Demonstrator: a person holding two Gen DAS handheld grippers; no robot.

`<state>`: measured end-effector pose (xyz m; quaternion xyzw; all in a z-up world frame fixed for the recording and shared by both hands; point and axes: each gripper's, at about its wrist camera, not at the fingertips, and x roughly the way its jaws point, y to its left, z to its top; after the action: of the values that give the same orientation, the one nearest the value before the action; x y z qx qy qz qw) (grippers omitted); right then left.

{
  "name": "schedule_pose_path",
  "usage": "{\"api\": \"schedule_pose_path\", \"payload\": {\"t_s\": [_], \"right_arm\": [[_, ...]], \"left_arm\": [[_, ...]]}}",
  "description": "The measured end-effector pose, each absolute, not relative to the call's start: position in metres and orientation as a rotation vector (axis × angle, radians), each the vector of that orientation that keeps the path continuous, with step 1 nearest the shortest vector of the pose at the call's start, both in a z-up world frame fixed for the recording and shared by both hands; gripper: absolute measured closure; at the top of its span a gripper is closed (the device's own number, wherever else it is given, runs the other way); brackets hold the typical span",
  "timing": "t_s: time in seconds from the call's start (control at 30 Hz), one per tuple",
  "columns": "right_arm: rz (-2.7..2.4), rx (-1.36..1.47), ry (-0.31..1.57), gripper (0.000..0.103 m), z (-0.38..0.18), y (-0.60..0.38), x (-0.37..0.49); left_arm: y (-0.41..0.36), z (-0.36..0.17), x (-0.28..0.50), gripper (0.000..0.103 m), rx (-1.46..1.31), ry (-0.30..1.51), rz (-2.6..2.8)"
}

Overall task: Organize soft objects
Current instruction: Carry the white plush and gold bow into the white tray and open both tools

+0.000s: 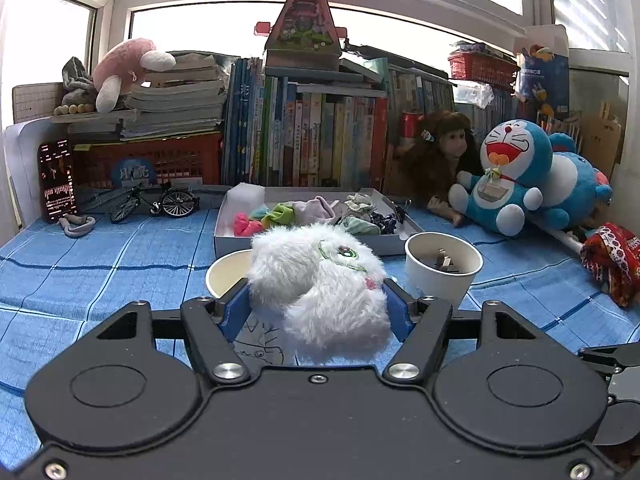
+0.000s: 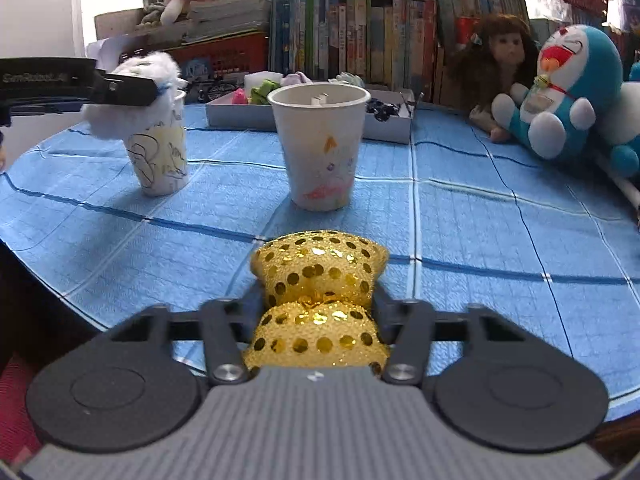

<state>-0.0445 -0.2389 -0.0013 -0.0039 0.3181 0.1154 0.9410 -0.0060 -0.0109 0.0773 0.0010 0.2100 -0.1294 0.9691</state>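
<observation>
In the left wrist view my left gripper is shut on a white fluffy plush, its blue pads pressed into both sides. The plush hangs over the rim of a paper cup. From the right wrist view the same plush sits atop the cup with line drawings, with the left gripper's finger across it. A second paper cup stands mid-table with something small inside. My right gripper is shut on a gold sequined bow low over the blue tablecloth.
A shallow white box of several scrunchies and cloth pieces stands behind the cups. A blue cat plush, a brown-haired doll and a red patterned cloth lie at the right. A phone, model bicycle and books line the back.
</observation>
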Motion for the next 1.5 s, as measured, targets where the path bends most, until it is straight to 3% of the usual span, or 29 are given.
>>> {"api": "schedule_pose_path", "payload": {"t_s": [0.73,1.13,1.5], "right_arm": [[0.280,0.143,0.498,0.049,0.112,-0.250,0.050],[0.234,0.184,0.597,0.049,0.130,-0.246,0.157],[0.160,0.252,0.741,0.048,0.104,-0.236,0.265]], "left_arm": [[0.001,0.142,0.070,0.037,0.034,0.379,-0.252],[-0.007,0.161,0.193,0.037,0.057,0.511,-0.243],[-0.013,0.118,0.311,0.037,-0.018,0.700,-0.207]]}}
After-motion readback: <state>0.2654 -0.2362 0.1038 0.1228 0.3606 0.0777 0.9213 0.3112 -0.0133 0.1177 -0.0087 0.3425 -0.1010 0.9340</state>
